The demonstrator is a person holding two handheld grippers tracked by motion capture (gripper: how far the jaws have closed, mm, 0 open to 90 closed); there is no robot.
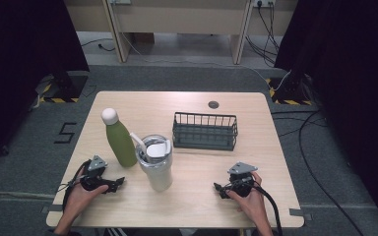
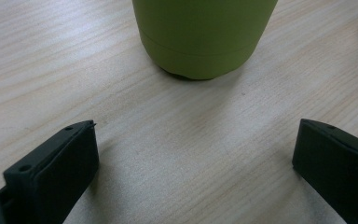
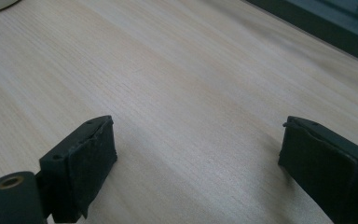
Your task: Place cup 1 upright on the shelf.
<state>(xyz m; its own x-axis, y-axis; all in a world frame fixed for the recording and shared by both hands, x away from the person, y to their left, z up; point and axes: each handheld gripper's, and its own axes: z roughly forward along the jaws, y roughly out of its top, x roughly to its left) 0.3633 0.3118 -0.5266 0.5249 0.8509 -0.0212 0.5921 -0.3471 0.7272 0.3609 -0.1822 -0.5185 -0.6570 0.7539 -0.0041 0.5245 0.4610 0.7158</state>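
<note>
We held our left tongs (image 1: pixel 119 183) with the jaws wide and empty, low over the near left of the table (image 1: pixel 197 206), aimed at the green bottle (image 1: pixel 119 141) just beyond them. Our right tongs (image 1: pixel 218 189) also stood wide with nothing between them, at the near right. The bottle was tall, smooth and round with a white cap, standing upright just beside the steel cup (image 1: pixel 155 164) with its clear lid and straw. We judged that a low grip on so slick a curve could slip, or tip the bottle against the cup. The dark wire basket (image 1: pixel 205 131) sat farther off on pale wood grain
</note>
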